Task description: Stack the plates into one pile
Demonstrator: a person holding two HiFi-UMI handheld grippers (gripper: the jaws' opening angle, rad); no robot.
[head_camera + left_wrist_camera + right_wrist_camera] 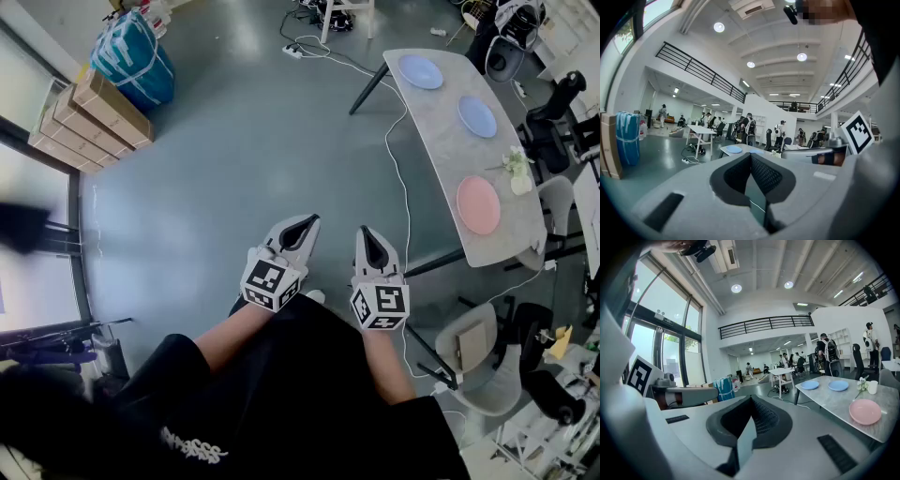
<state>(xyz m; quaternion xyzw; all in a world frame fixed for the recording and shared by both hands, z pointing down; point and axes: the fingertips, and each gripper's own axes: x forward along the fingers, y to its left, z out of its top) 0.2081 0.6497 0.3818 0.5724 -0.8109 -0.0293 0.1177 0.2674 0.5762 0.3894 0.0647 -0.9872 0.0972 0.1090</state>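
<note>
Stacking has not begun: left tongs and right tongs, pressed together and empty, hang well away from the tabletop, where a pink plate and two blue plates lie apart. Next: approach, open.

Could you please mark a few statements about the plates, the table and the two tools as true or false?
1. One pink plate and two blue plates lie on the table. True.
2. The plates are already in one pile. False: they lie apart in a row.
3. The left tool and the right tool are shut and empty. True.
4. Both tools hover over the table. False: they are over the floor, away from the table.
</note>
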